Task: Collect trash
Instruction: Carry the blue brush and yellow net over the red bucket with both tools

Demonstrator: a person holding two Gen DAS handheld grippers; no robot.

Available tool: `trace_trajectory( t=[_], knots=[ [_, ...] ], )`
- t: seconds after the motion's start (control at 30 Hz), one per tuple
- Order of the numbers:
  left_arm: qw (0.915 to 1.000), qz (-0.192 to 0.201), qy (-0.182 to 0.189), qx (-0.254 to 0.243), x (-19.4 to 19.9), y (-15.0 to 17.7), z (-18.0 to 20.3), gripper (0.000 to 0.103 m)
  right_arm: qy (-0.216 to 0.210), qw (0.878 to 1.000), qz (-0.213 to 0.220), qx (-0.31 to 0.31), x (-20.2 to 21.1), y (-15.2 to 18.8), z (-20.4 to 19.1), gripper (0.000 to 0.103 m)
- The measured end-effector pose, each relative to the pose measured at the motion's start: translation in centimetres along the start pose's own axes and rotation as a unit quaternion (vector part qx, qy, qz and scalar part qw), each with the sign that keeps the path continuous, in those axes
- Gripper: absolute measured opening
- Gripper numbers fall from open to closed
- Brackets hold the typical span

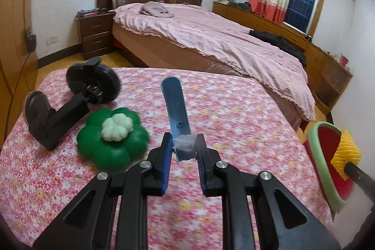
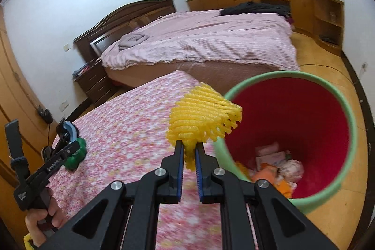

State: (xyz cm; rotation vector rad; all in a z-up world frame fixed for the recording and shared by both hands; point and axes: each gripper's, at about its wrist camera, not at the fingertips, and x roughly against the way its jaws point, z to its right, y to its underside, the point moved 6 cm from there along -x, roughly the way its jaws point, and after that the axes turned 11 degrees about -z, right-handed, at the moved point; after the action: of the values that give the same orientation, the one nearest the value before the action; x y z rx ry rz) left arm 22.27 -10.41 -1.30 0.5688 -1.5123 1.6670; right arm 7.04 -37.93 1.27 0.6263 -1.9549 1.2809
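Note:
My right gripper (image 2: 189,149) is shut on a yellow foam fruit net (image 2: 201,115) and holds it in the air beside the rim of a red bin with a green rim (image 2: 346,132), which holds several scraps. The net (image 1: 346,151) and bin (image 1: 316,156) also show at the right of the left wrist view. My left gripper (image 1: 184,144) is shut on a blue shoehorn-like plastic piece (image 1: 174,104) wrapped with white tape, above the pink flowered table (image 1: 234,121). The left gripper (image 2: 68,142) shows at the left in the right wrist view.
A green flower-shaped dish with a white flower piece (image 1: 114,137) and a black clamp stand with discs (image 1: 70,97) lie on the table's left. A bed (image 1: 211,39), a nightstand (image 1: 96,36) and low cabinets (image 1: 328,62) stand beyond.

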Motion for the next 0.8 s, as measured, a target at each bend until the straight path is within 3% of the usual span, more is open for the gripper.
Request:
trace_trajectory(
  t=[0.13,0.3,0.57,0.67,0.8],
  knots=[
    [0.9994,-0.011,0.023,-0.023,1.1,0.4,2.7,0.020,0.015,1.000,0.007,-0.024,1.5,0.6,3.0,0.011],
    [0.9954,-0.028,0.077,-0.050,2.9,0.9,6.9,0.020,0.012,0.998,0.006,-0.066,2.4,1.5,7.0,0.011],
    [0.9832,-0.054,0.146,-0.095,4.3,2.1,14.1,0.020,0.006,0.994,0.012,-0.112,3.3,2.2,12.0,0.011],
    [0.9750,-0.082,0.172,-0.115,3.8,2.8,17.1,0.020,0.003,0.993,0.013,-0.118,3.4,2.3,13.0,0.011],
    [0.9678,-0.101,0.185,-0.137,3.2,3.4,20.1,0.020,-0.002,0.993,0.012,-0.118,3.2,2.4,13.7,0.012]
  ],
)
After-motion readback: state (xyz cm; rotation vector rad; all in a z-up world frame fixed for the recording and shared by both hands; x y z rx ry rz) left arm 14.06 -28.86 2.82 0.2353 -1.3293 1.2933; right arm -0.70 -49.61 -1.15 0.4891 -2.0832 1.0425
